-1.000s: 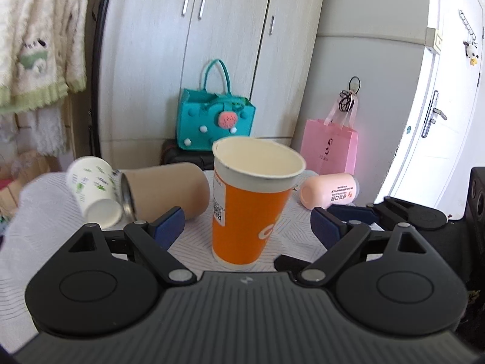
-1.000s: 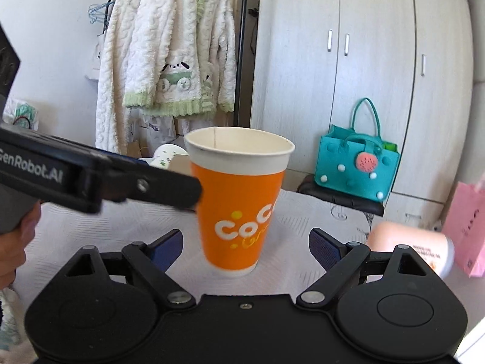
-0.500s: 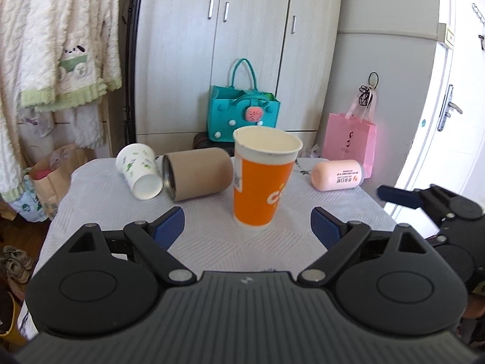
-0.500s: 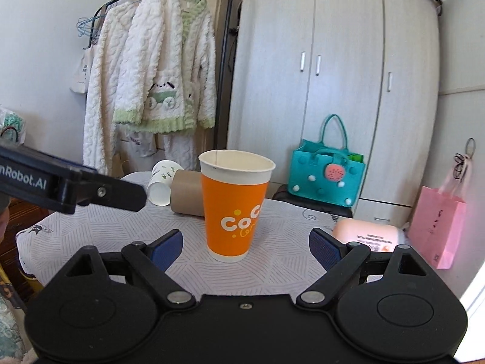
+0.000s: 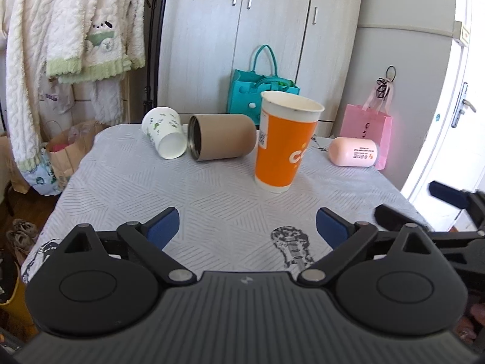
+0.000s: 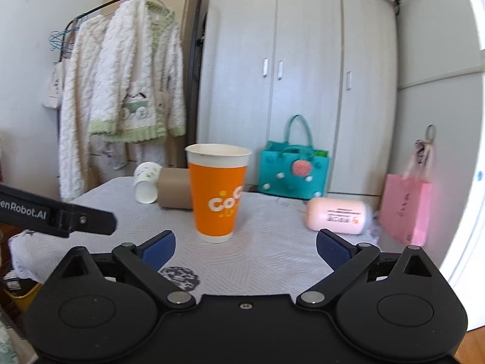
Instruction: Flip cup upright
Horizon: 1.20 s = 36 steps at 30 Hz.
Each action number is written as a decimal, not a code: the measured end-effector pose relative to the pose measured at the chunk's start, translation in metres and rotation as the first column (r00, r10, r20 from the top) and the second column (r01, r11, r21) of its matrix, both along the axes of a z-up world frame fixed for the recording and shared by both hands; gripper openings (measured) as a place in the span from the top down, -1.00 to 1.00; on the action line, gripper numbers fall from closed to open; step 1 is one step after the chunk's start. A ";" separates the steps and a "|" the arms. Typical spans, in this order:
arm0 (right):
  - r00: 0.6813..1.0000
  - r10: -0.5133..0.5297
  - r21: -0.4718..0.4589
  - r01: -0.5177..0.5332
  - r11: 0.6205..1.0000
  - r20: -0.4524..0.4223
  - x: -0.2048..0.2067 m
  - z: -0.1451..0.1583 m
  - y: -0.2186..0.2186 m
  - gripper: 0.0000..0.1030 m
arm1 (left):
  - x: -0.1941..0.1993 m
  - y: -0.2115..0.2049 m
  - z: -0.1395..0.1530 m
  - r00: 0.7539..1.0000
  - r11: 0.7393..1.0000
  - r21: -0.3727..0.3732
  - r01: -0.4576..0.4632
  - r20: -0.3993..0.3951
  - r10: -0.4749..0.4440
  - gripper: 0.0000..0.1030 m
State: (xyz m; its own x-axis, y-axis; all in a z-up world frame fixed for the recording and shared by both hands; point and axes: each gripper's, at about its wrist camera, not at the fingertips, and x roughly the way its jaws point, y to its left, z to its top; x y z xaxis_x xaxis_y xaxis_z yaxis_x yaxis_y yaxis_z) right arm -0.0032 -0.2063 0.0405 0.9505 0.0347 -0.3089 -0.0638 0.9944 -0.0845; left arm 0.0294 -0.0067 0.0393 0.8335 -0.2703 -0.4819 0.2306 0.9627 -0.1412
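My left tool (image 5: 247, 227) is spread wide, its two blue pads (image 5: 165, 226) well apart with nothing between them, hanging above the near part of the desk (image 5: 212, 200) without touching anything. My right tool (image 6: 245, 248) is likewise wide apart and holds nothing; only the grey patterned cloth of the desk shows between its pads (image 6: 159, 248). The orange cup (image 5: 285, 144) stands upright on the desk, open mouth up, its base flat on the cloth, ahead of both tools and apart from them. Behind it to the left lies a brown cylindrical cup (image 5: 221, 138) on its side, its open end facing left, and just beside that a white paper cup (image 5: 165, 136) with green prints lies tilted on its side, its mouth turned toward me. To the right of the orange cup, well apart from it, a pink bottle (image 5: 353, 151) lies on its side near the far right edge of the desk. In the right wrist view, part of my left tool juts in from the left edge, low over the desk. In the left wrist view, one blue-tipped finger of my right tool shows past the desk's right edge.
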 end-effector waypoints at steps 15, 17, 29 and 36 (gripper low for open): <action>0.988 -0.151 0.030 0.152 0.988 -0.013 -0.009 -0.014 -0.006 -1.00 | -0.008 -0.008 -0.018 0.994 0.988 0.102 -0.113 0.018 0.112 -1.00; 0.988 -0.151 0.041 0.152 0.988 -0.019 -0.010 -0.015 -0.005 -1.00 | -0.011 -0.008 -0.021 0.991 0.986 0.100 -0.131 0.035 0.128 -1.00; 0.983 -0.179 0.053 0.181 0.982 -0.039 -0.012 -0.023 -0.005 -1.00 | -0.019 0.001 -0.026 0.988 0.982 0.108 -0.154 0.047 0.150 -1.00; 0.982 -0.188 0.045 0.189 0.981 -0.027 -0.015 -0.022 -0.003 -1.00 | -0.020 0.000 -0.027 0.985 0.976 0.133 -0.174 0.029 0.172 -1.00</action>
State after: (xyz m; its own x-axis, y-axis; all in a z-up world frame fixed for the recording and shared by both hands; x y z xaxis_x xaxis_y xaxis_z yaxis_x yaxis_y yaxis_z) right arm -0.0179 -0.2095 0.0188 0.9343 -0.1296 -0.3321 0.1242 0.9915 -0.0376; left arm 0.0092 -0.0065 0.0126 0.8704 -0.0551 -0.4892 0.0601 0.9982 -0.0056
